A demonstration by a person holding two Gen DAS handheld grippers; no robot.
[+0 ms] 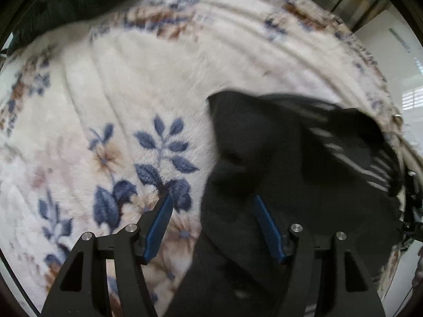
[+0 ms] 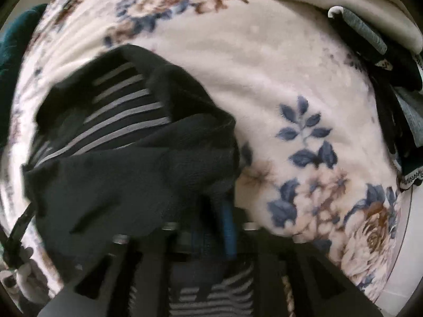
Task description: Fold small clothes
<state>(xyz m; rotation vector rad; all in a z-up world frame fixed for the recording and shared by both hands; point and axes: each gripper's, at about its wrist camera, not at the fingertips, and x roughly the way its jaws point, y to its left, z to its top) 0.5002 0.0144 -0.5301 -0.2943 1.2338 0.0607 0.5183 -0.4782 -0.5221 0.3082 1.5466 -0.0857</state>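
Left wrist view: my left gripper stands well open with nothing pinched, its blue pads apart. One pad hangs over the flowered blanket, the other over the dark garment. The garment lies crumpled on the blanket to the right of the gripper, a panel of grey stripes showing at its far edge, and it runs down past the lower rim of the picture. Beyond the blanket this view alone shows a bright floor and a window at the upper right.

In the right wrist view my right gripper is blurred and half buried under the same garment. Only one blue pad shows, with the cloth draped over the fingers; I cannot tell whether the gripper has hold of it. The stripes face the camera here. Only this view shows a pile of other dark and grey clothes at the upper right edge of the blanket.
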